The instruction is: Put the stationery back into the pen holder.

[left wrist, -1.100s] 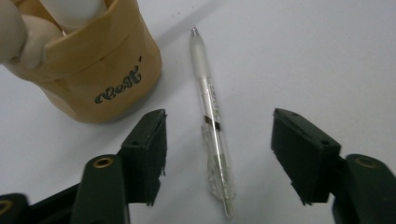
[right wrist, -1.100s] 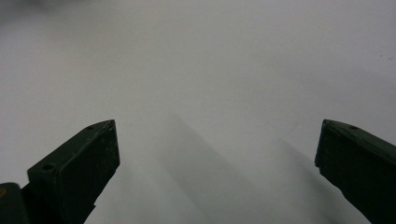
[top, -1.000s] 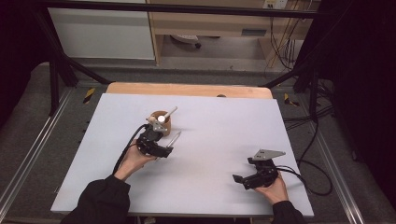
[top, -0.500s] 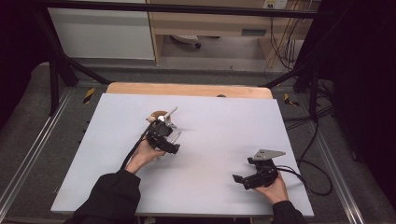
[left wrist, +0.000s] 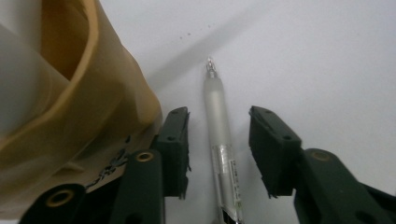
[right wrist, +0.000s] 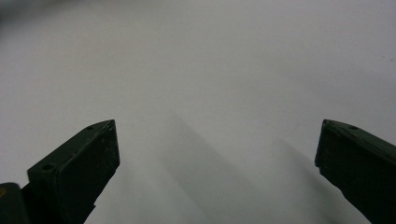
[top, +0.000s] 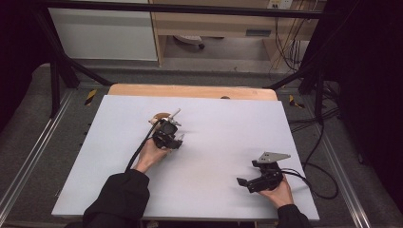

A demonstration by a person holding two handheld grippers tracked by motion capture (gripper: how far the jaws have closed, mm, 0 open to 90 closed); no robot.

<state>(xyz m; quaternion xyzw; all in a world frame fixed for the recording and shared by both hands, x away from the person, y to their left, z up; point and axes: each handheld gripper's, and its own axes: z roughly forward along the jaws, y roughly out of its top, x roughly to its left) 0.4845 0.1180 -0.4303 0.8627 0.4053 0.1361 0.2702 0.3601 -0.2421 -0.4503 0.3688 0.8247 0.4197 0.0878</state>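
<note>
I have the left gripper (left wrist: 218, 140) down over a frosted pen (left wrist: 221, 140) that lies on the white table (top: 214, 142). The pen runs lengthwise between the two jaws, its tip pointing away past their ends. The jaws have just been closing in on it, yet both pads (left wrist: 177, 149) are short of it: I see bare table on each side of the barrel, with the narrower gap on the left-hand jaw's side. So nothing is gripped yet. Just outside that left-hand jaw, touching or nearly touching it, sits a roll of brown tape (left wrist: 70, 116); I cannot tell which. From the high view I see the left gripper (top: 167, 134) near the roll of tape (top: 160, 116) toward the far middle of the table.

My right gripper (right wrist: 217, 163) hangs over bare table with its jaws spread wide and nothing between them. In the high view it (top: 259, 179) sits near the front right, well apart from the pen.
</note>
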